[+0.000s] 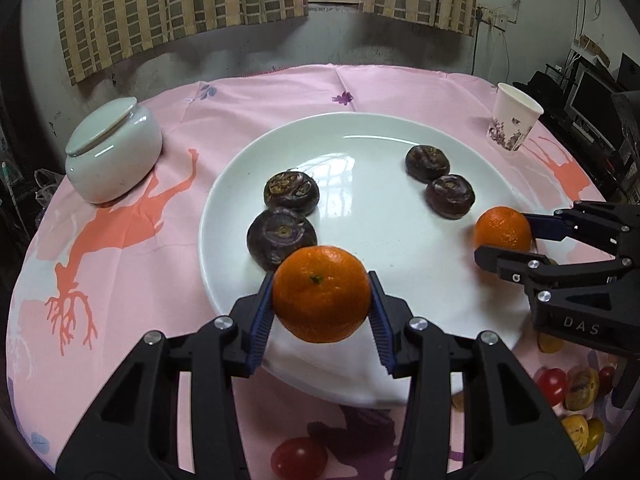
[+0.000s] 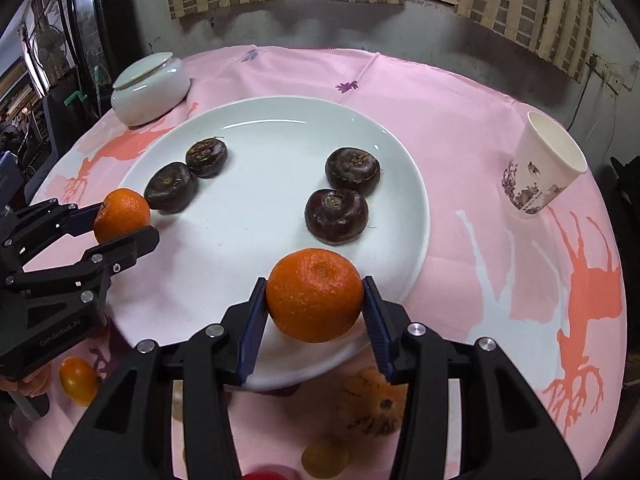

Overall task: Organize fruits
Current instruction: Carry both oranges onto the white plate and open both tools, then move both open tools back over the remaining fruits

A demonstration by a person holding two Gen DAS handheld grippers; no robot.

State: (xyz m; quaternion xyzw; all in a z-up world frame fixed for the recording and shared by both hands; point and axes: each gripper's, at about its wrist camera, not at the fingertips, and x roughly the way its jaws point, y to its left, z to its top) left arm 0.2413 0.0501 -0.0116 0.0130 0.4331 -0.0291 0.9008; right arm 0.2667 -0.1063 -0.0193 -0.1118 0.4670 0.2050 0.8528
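Note:
A white plate (image 1: 360, 132) (image 2: 256, 112) lies on the pink cloth with several dark water chestnuts (image 1: 282, 236) (image 2: 336, 216) in two pairs. My left gripper (image 1: 322, 296) (image 2: 120, 220) is shut on an orange tangerine (image 1: 322, 294) (image 2: 122, 214) above the plate's near left rim. My right gripper (image 2: 316, 296) (image 1: 506, 238) is shut on a second tangerine (image 2: 315, 295) (image 1: 503, 229) above the plate's near right rim. Both fruits hang clear of the plate.
A lidded white jar (image 1: 114, 150) (image 2: 150, 86) stands at the far left, a paper cup (image 1: 514, 120) (image 2: 540, 168) at the right. Red and yellow cherry tomatoes (image 1: 298, 458) (image 2: 78, 380) and brownish-yellow fruits (image 1: 582, 388) (image 2: 372, 404) lie on the cloth near the front edge.

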